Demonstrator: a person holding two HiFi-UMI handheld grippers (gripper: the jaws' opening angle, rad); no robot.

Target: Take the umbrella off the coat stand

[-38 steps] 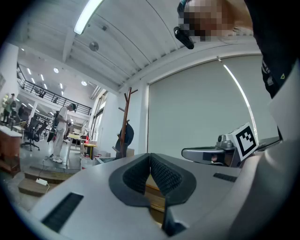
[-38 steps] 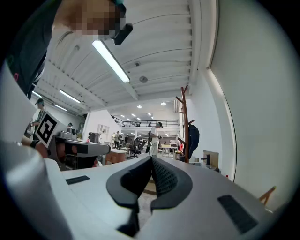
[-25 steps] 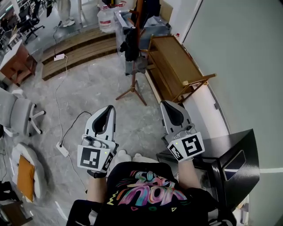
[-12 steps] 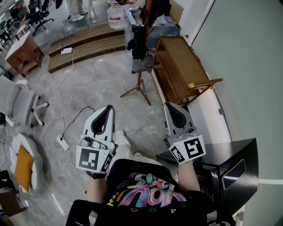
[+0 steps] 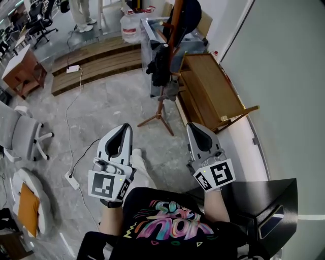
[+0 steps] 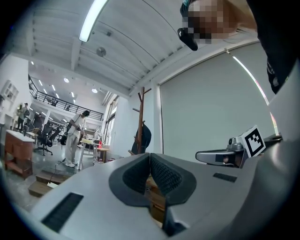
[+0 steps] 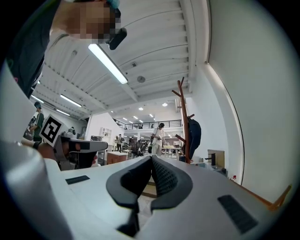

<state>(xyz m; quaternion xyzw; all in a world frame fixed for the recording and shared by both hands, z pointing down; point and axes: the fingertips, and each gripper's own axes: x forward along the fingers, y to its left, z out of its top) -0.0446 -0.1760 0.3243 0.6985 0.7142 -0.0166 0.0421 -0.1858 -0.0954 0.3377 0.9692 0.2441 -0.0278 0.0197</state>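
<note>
The wooden coat stand [image 5: 165,76] rises from a tripod foot on the grey floor, ahead of both grippers. A black folded bundle [image 5: 159,65] hangs halfway up its pole and looks like the umbrella. A dark rounded item [image 5: 188,14] hangs near the top. My left gripper [image 5: 123,128] and right gripper [image 5: 194,127] point level toward the stand, well short of it, both shut and empty. The left gripper view shows the shut gripper [image 6: 150,154] with the stand [image 6: 139,119] beyond it. In the right gripper view the stand [image 7: 183,122] rises right of the shut gripper [image 7: 151,157].
A wooden rack [image 5: 210,86] stands along the white wall right of the stand. A grey box [image 5: 150,40] and water jugs [image 5: 129,24] sit behind it, wooden pallets [image 5: 94,56] to the left. An office chair [image 5: 20,134], a cable with power strip [image 5: 71,179] and a black cabinet [image 5: 264,203] are close by.
Both grippers have moved forward toward the coat stand, which now looks nearer and larger in the head view. Their jaws stayed shut.
</note>
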